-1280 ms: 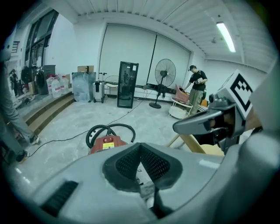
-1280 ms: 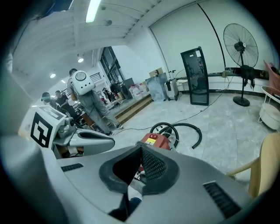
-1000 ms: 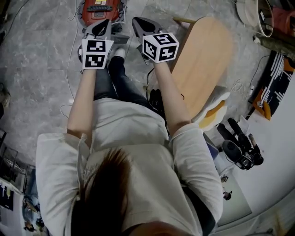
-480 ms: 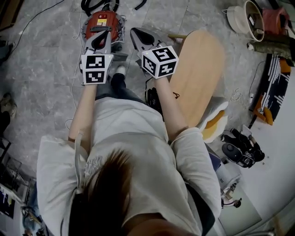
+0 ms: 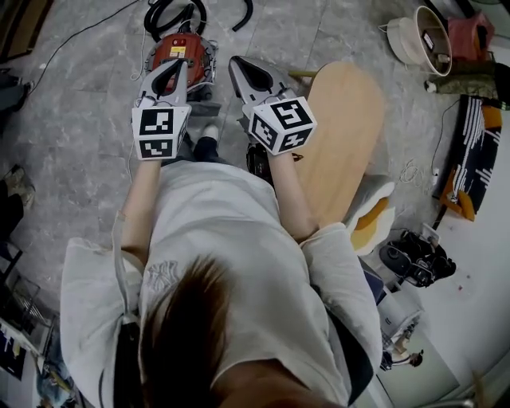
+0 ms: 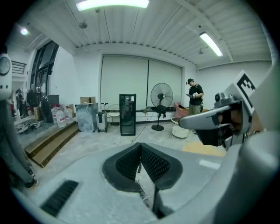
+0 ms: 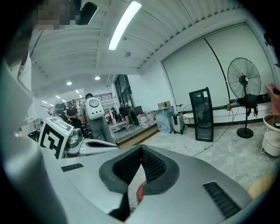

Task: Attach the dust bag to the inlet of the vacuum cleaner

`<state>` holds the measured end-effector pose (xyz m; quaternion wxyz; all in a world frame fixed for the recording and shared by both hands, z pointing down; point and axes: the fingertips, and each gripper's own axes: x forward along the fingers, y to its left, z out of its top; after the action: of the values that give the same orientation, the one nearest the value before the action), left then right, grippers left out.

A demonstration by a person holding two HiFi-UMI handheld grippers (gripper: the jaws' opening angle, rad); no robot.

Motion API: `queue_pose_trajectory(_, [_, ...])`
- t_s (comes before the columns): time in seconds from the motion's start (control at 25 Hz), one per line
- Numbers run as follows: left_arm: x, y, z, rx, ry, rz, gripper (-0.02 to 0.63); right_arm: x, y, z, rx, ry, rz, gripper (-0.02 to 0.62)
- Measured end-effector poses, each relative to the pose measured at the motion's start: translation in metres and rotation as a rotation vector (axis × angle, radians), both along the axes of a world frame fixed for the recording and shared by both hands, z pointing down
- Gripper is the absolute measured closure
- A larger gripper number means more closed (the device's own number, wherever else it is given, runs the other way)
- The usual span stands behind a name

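The red vacuum cleaner (image 5: 183,52) stands on the grey floor, its black hose (image 5: 171,12) coiled behind it. My left gripper (image 5: 179,68) hangs above its near side, jaws shut with nothing in them. Just to the right my right gripper (image 5: 237,64) is also shut and empty. In the left gripper view the left gripper (image 6: 141,146) points across the room, with the right gripper (image 6: 205,122) alongside. In the right gripper view a sliver of the red vacuum cleaner (image 7: 139,192) shows below the right gripper (image 7: 141,151). No dust bag is in view.
A long oval wooden board (image 5: 343,135) lies right of my arms, with a yellow cushion (image 5: 370,215) at its near end. A white tub (image 5: 422,36) sits at the far right. Across the room stand a fan (image 6: 162,94), a black cabinet (image 6: 127,114) and a person (image 6: 194,98).
Both grippers have risen together away from the floor, still shut. The head view now takes in the whole vacuum cleaner and its hose.
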<state>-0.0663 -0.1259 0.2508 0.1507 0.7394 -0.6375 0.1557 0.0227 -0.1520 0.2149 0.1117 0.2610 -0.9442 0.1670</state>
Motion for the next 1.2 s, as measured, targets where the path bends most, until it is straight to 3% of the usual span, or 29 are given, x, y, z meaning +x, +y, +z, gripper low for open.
queue_pose_trajectory(0.32, [0.016, 0.009, -0.049, 0.095, -0.005, 0.036, 0.589, 0.011, 0.024, -0.034, 0.11, 0.055, -0.061, 0.594])
queue_pose_trajectory(0.68, [0.04, 0.028, -0.085, 0.172, 0.029, 0.069, 0.589, 0.029, 0.045, -0.054, 0.108, 0.017, -0.04, 0.594])
queue_pose_trajectory(1.2, [0.03, 0.055, -0.096, 0.227, -0.001, 0.064, 0.588, 0.038, 0.059, -0.06, 0.105, 0.022, 0.028, 0.594])
